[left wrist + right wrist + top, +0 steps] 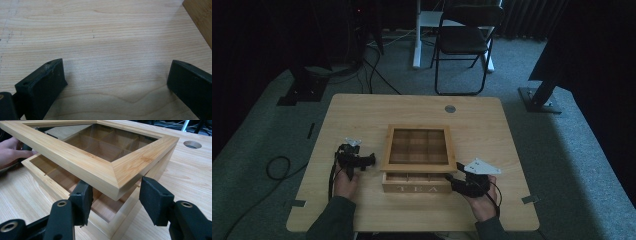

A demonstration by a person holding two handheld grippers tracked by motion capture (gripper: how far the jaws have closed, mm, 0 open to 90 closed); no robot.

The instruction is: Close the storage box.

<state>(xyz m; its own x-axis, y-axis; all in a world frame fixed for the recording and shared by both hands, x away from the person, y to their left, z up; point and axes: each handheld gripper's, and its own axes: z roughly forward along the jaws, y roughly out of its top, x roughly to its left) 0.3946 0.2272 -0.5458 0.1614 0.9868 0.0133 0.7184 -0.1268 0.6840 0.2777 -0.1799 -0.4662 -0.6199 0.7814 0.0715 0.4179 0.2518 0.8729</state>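
Right claw (pixel 115 195) under tilted lid (pixel 100 170).

Wooden tea box with its glass lid lifted partway

The tea box (pixel 416 183) is light wood with "TEA" lettered across its front wall, and it stands square on the table (pixel 362 115), in the middle of the half nearer the person. Its inside is split by thin wooden dividers into a grid of small compartments. The lid (pixel 100 170), a mitred wooden frame around a clear pane, is raised at the front edge and tilts up over the box, hinged along the far side. The lid's front right corner sits between the jaws of the right gripper (pixel 115 200).
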